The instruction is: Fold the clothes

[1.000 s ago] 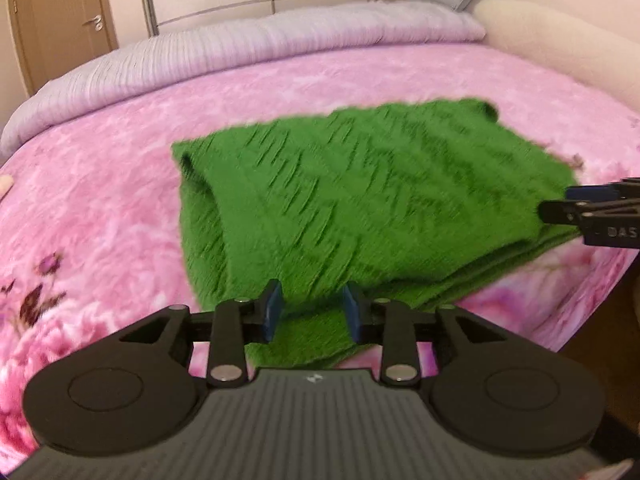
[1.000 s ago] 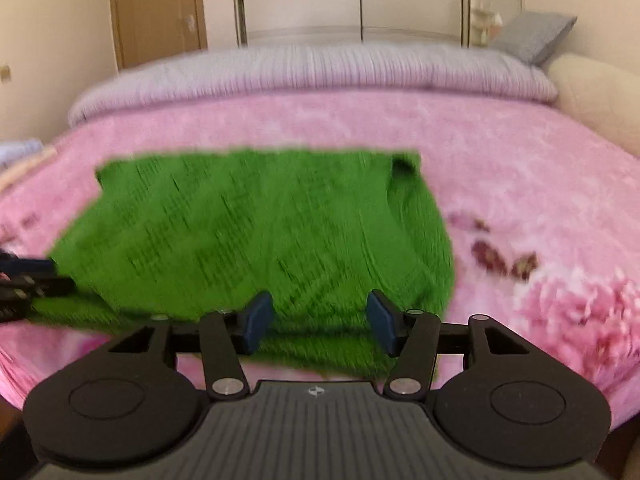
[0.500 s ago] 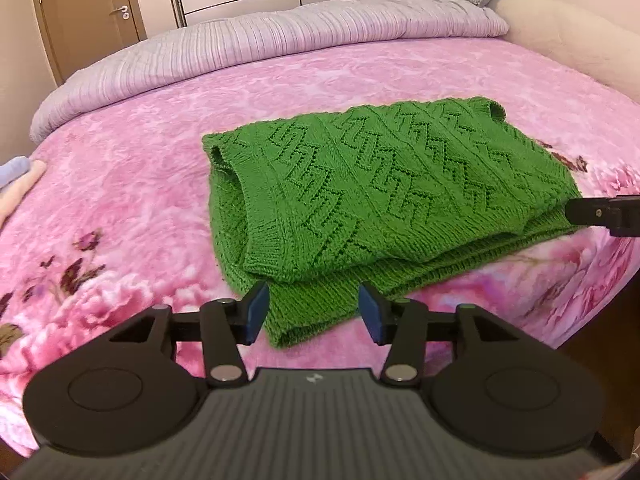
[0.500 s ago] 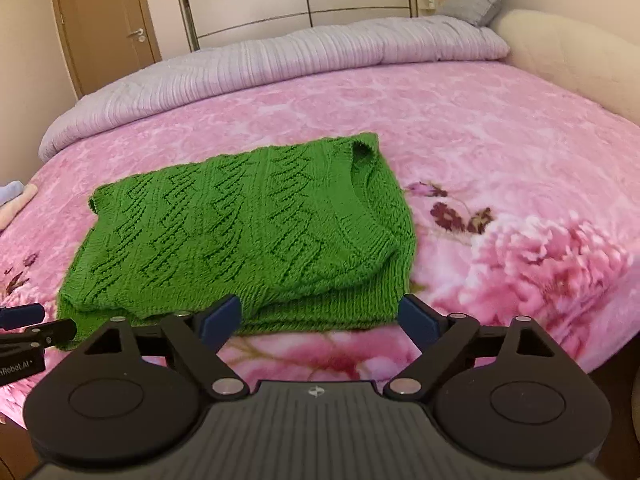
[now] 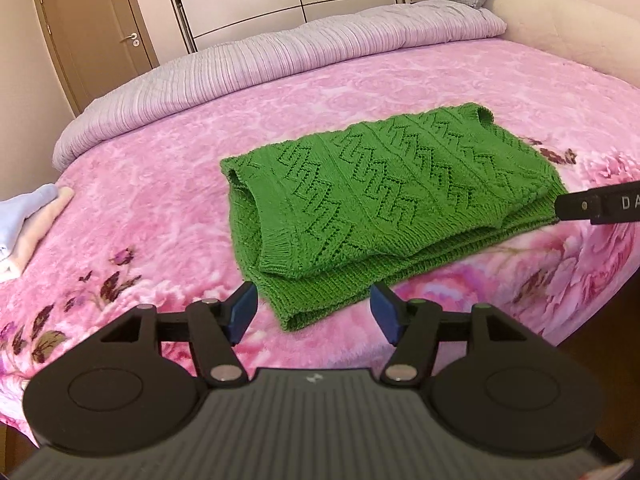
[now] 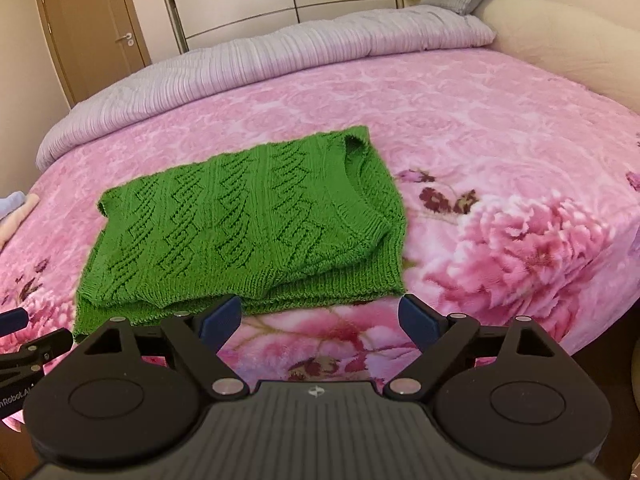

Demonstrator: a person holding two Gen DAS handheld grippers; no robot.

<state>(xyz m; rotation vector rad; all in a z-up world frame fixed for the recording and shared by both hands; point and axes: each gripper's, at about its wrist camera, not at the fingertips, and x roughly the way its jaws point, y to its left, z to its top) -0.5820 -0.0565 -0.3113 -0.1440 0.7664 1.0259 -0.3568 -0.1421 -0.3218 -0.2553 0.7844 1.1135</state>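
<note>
The green knit sweater [image 5: 384,200], folded on the bed [image 5: 160,184], looks soft and probably light, best pinched at its ribbed near hem by the left hand-held gripper [image 5: 312,314] and right hand-held gripper [image 6: 320,320], both wide and empty.

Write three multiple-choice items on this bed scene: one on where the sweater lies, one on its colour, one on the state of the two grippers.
1. Where does the sweater lie?
A. on the pink floral blanket
B. on the grey pillow
C. on the floor

2. What colour is the sweater?
A. blue
B. green
C. white

3. How are the left gripper and right gripper?
A. both open, holding nothing
B. both shut on the sweater
C. left shut, right open

Answers:
1 A, the knit rests flat on the blanket.
2 B, it is green in both views.
3 A, each pair of fingers stands apart with nothing between.
</note>
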